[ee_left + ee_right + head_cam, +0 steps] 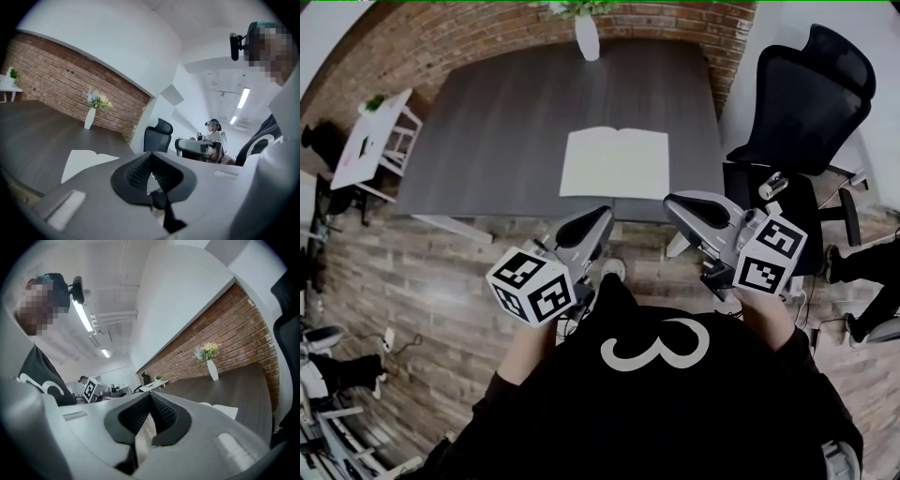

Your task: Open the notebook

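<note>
The notebook point(614, 161) lies open, white pages up, on the dark table point(497, 131) near its front edge. It also shows as a pale spread in the left gripper view point(84, 161) and partly in the right gripper view point(227, 411). Both grippers are held up in front of the person's chest, short of the table edge and apart from the notebook. My left gripper point(605, 217) point(150, 157) has its jaws together with nothing between them. My right gripper point(672, 202) point(151, 397) also has its tips meeting and holds nothing.
A white vase with flowers point(587, 36) stands at the table's far edge by the brick wall. A black office chair point(806, 94) sits to the right, and a small white side table point(370, 141) to the left. Another person point(213, 129) is far off in the room.
</note>
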`<state>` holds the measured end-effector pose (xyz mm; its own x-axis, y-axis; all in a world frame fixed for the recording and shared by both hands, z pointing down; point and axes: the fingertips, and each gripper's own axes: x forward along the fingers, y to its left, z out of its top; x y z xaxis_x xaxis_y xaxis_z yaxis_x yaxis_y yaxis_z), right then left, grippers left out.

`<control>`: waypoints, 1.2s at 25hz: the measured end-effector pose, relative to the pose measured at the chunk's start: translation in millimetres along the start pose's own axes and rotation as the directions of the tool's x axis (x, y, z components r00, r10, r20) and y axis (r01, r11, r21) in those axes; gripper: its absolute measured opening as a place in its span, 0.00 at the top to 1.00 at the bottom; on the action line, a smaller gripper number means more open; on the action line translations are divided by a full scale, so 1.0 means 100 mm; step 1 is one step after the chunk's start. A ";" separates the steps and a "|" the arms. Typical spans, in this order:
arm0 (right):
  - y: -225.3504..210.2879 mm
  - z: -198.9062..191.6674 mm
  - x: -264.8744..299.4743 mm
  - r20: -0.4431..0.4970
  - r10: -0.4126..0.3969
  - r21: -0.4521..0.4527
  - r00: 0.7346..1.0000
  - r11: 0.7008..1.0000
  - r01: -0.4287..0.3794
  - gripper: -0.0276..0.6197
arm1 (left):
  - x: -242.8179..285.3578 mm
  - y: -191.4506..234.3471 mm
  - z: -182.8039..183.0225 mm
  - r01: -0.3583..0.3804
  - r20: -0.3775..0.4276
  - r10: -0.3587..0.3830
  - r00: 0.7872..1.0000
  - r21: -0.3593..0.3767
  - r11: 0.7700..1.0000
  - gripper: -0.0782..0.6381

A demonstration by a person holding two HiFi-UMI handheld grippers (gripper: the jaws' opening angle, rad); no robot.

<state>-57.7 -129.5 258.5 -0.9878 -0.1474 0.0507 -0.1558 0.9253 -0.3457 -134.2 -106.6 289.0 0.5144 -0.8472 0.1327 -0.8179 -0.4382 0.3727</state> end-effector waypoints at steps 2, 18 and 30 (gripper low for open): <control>0.03 0.05 -0.01 0.012 -0.006 -0.019 1.000 1.000 0.006 0.95 | -0.01 -0.08 0.09 0.006 0.019 -0.007 1.000 0.028 1.000 0.87; 0.12 0.10 -0.13 -0.014 -0.015 -0.089 1.000 0.996 0.014 0.95 | 0.07 -0.35 0.27 0.005 0.040 -0.010 0.999 0.108 0.994 0.87; 0.12 0.00 -0.17 -0.020 -0.002 -0.056 1.000 0.998 0.001 0.95 | 0.08 -0.45 0.14 -0.013 0.022 0.011 1.000 0.088 0.996 0.87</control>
<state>-42.5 -115.5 253.9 -0.9873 -0.1426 0.0702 -0.1570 0.9432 -0.2928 -96.7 -97.4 260.3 0.4998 -0.8582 0.1167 -0.8438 -0.4521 0.2892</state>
